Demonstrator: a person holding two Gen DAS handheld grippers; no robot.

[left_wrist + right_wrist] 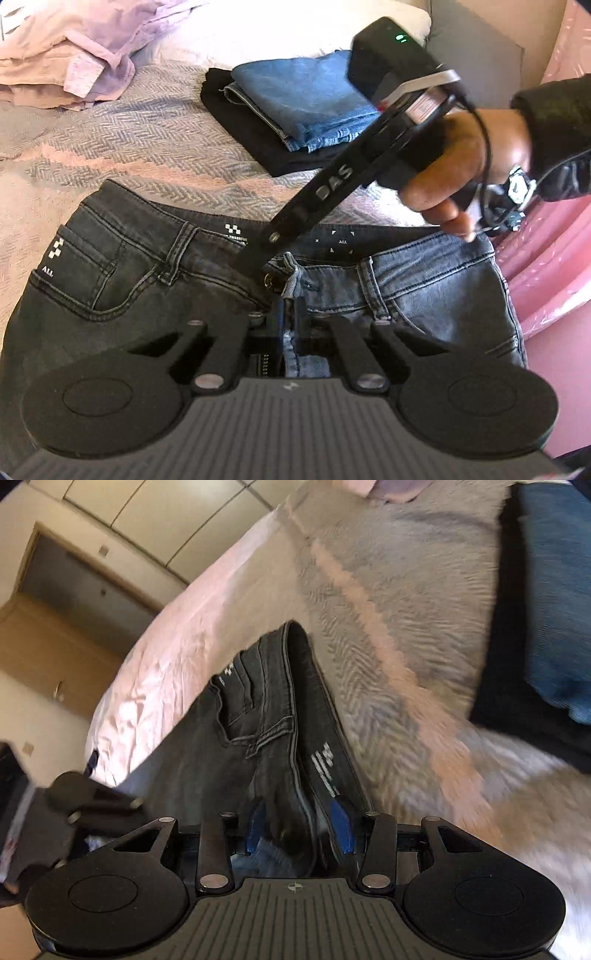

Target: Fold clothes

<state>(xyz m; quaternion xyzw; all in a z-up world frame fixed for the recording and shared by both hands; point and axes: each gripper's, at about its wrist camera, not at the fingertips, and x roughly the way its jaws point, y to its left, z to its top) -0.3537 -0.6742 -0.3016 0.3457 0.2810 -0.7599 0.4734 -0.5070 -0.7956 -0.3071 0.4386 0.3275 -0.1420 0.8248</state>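
Dark grey jeans (147, 295) lie flat on the bed with the waistband away from me and the fly open. My left gripper (290, 317) is shut on the fabric at the fly, just below the button. The right gripper (271, 271), held by a hand (454, 166), reaches down from the upper right to the waistband by the button. In the right wrist view, which is motion-blurred, the jeans (258, 720) run away from the right gripper (300, 827). Its blue pads (341, 829) clamp the waistband edge. The left gripper (129, 805) shows at the lower left.
A folded stack of blue jeans (303, 103) on a black garment sits behind on the grey herringbone cover (129, 140). Loose pink and lilac clothes (74, 55) are piled at the back left. Pink plastic sheeting (554, 258) borders the right. A wardrobe (74, 583) stands beyond the bed.
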